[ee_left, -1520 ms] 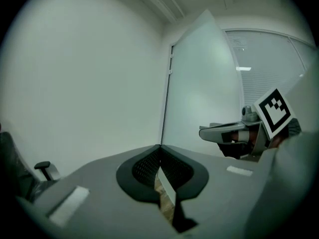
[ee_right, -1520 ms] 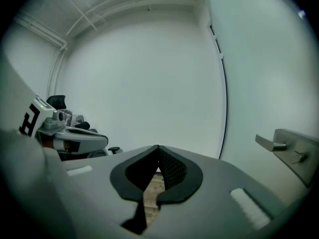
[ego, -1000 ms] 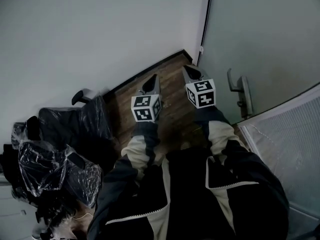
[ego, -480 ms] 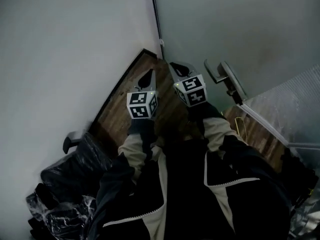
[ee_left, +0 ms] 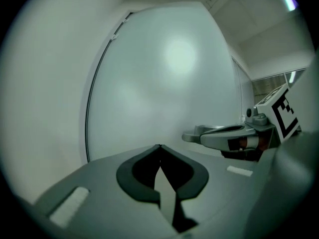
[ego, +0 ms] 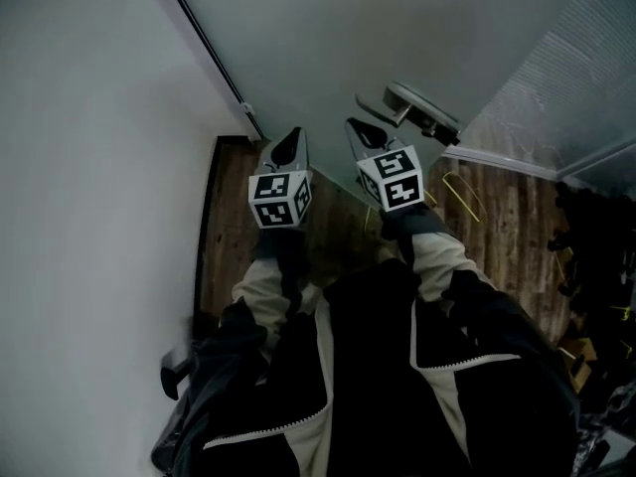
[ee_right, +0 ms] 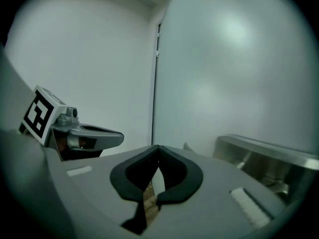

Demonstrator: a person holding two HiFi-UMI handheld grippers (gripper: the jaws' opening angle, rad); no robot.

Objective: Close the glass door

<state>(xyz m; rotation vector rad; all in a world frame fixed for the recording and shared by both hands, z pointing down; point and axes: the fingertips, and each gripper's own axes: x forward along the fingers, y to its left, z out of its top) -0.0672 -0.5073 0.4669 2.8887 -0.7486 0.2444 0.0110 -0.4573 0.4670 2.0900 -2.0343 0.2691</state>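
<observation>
Swinging round with the person's turn, both grippers now face the door rather than the wall corner, and the plastic-wrapped black chair (ego: pixel 177 378) has dropped well behind the left fingers. Nearest, the left gripper (ego: pixel 290 141) has its fingers clenched on nothing. The right gripper (ego: pixel 360 127) beside it is likewise pinched together and empty. Just beyond the right fingers, slightly to their right, juts the grey metal lever handle (ego: pixel 417 107), close but untouched. It sits on the frosted glass door (ego: pixel 328 38), which fills the space ahead of both pairs of fingers and meets the white wall (ego: pixel 89 167) to their left. The handle looks within reach now, but the closing itself seems not yet begun.
</observation>
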